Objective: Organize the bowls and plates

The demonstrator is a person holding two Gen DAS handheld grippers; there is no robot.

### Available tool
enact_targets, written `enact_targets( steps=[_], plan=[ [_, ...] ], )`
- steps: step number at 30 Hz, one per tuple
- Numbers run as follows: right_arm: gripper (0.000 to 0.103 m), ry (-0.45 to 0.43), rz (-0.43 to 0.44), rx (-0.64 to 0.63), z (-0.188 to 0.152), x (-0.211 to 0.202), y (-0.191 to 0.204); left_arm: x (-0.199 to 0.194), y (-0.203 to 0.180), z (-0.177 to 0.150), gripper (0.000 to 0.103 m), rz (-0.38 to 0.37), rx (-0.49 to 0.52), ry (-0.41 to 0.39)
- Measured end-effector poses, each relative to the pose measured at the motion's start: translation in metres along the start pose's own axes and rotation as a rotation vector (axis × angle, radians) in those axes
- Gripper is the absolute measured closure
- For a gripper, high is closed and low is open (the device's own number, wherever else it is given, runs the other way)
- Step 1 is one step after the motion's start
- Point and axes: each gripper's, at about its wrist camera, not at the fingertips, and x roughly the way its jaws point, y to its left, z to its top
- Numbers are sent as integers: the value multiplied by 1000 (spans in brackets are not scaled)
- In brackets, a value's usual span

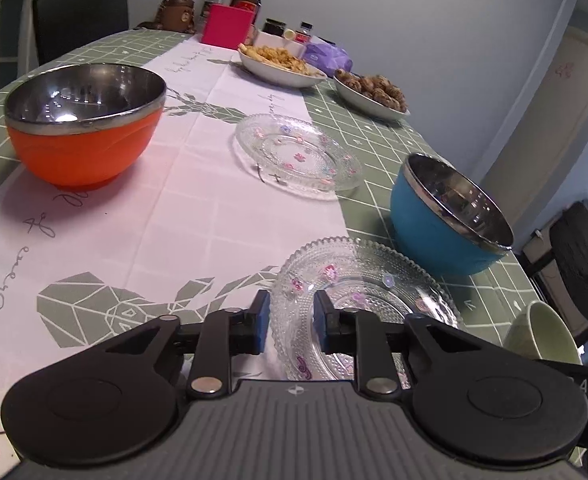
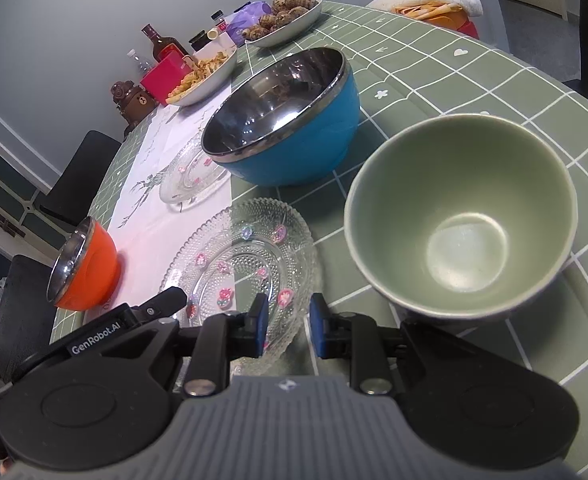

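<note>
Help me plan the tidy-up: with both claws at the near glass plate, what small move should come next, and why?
Probably lift the near glass plate slightly and level. The left claw and right claw both straddle its rim from opposite sides, and the green bowl and blue bowl sit close by, so rising first should avoid knocking them.

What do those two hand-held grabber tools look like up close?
Both look alike: a grey ribbed body, two round black discs at the sides, black linkage bars with silver rivets, and two short fingers with blue pads. That goes for the left gripper and the right gripper. The left one's side carries white lettering reading GenRobot.AI.
</note>
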Motion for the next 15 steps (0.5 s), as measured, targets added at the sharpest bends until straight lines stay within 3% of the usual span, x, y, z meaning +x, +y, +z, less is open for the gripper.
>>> enact_targets(
  steps=[15],
  plan=[
    [80, -1, 7, 8, -1, -1, -1, 2, 2, 4, 81, -1, -11, 37]
  ],
)
